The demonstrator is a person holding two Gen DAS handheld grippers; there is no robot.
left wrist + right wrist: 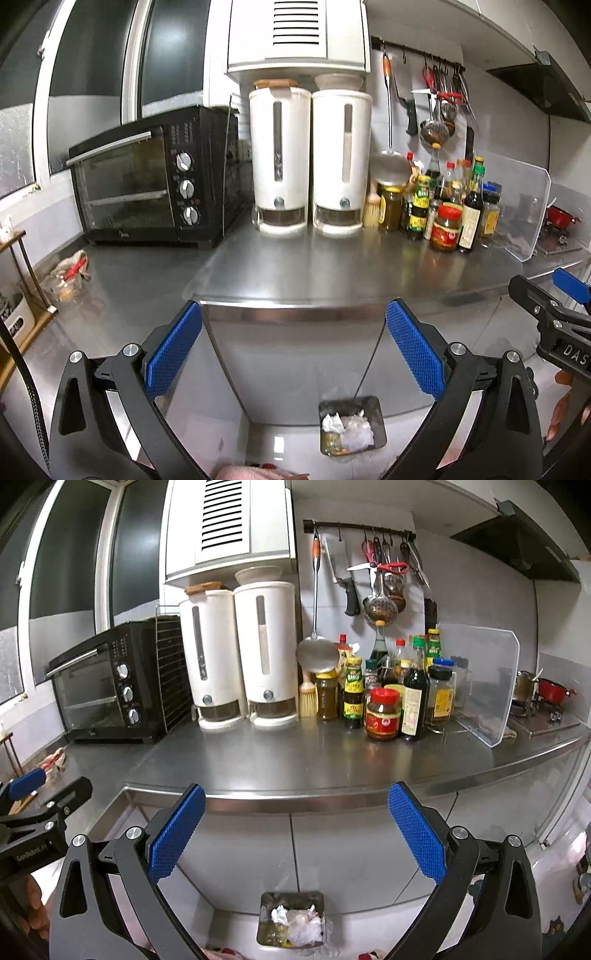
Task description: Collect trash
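Note:
A small square trash bin (380, 430) stands on the floor below the steel counter, holding crumpled white paper and wrappers (349, 428). It also shows in the right wrist view (321, 908), with the trash (301, 925) inside. My left gripper (293, 350) is open and empty, held in front of the counter edge above the bin. My right gripper (297, 830) is open and empty at the same height. Each gripper shows at the edge of the other's view, the right one (554, 306) and the left one (40, 794).
The steel counter (295, 764) carries a black toaster oven (110, 694), two white dispensers (236, 653), a cluster of sauce bottles and jars (391, 694) and a clear splash guard (487, 686). A crumpled bag or cloth (68, 275) lies at the counter's left. Utensils hang on the wall rail (369, 528).

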